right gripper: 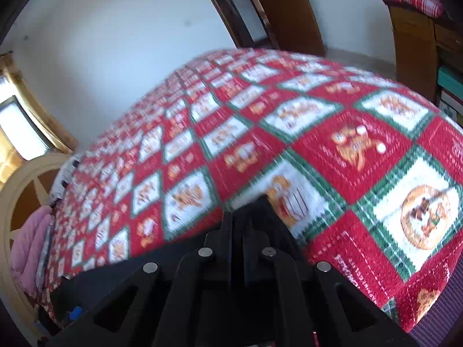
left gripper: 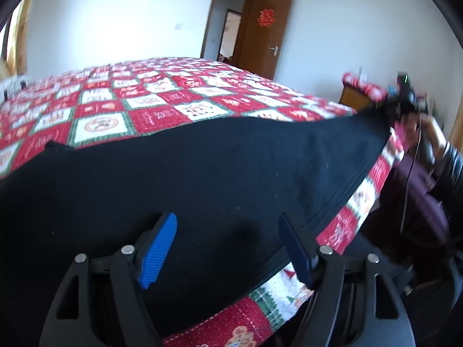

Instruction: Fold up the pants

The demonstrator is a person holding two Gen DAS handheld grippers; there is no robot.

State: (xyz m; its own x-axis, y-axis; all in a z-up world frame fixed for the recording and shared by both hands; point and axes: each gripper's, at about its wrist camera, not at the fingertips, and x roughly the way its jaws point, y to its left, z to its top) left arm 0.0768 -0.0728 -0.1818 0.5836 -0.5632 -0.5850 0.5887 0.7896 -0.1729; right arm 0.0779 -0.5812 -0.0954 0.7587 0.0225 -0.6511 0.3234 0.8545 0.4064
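My left gripper has its blue fingers spread wide, and they hold nothing. They hang just over the black pants, which lie flat along the near edge of the red and white quilt on the bed. My right gripper has its fingers squeezed together, pinching a corner of the black pants above the quilt.
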